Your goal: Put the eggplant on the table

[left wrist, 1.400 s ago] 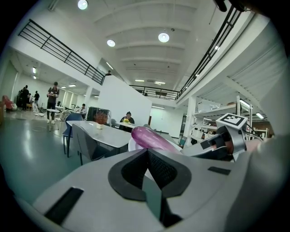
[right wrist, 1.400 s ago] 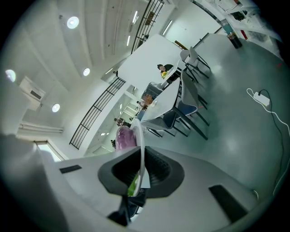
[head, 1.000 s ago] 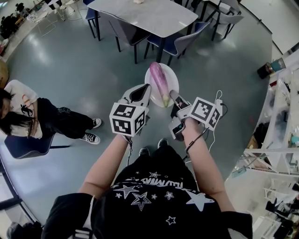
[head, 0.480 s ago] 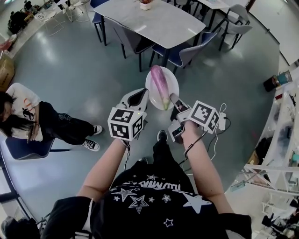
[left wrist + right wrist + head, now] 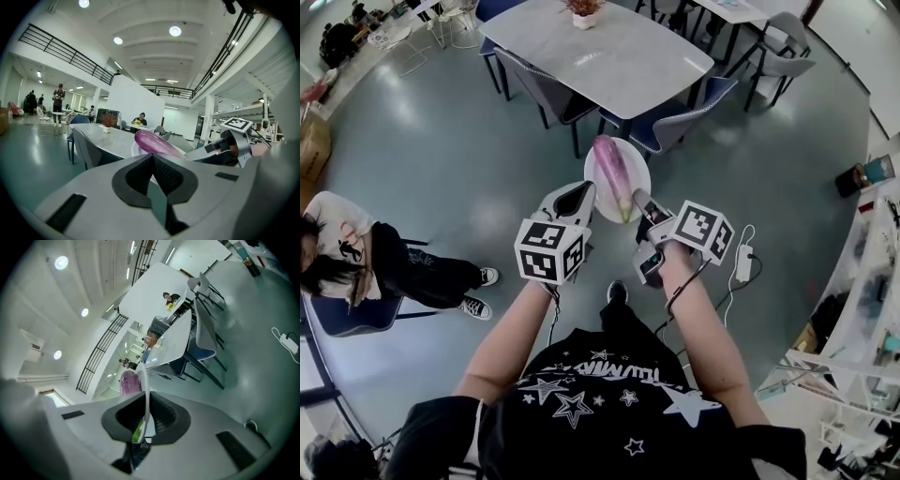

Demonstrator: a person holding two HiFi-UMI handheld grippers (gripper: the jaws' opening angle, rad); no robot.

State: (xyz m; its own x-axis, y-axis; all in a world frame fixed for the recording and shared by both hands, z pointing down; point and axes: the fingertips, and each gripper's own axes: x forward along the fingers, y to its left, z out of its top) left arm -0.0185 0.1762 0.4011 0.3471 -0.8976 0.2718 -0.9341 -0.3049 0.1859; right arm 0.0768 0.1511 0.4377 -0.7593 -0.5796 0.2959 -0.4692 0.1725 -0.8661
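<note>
A purple eggplant (image 5: 609,169) lies on a white plate (image 5: 637,174) that is held in the air between both grippers, a short way before the grey marble table (image 5: 609,56). My left gripper (image 5: 580,193) is shut on the plate's left rim, with the eggplant (image 5: 157,143) just beyond its jaws (image 5: 152,157). On the near right rim my right gripper (image 5: 639,202) is shut too. The right gripper view shows the plate's edge (image 5: 146,390) clamped between the jaws (image 5: 143,420) and the eggplant (image 5: 126,383) behind it.
Grey and blue chairs (image 5: 670,127) (image 5: 544,89) stand along the table's near side, between me and the tabletop. A potted plant (image 5: 581,11) sits at the table's far end. A person (image 5: 356,248) sits at the left. A white power strip (image 5: 743,262) lies on the floor at the right.
The table and chairs have come nearer in the head view as I walked forward. Both grippers kept hold of the plate with the eggplant.
</note>
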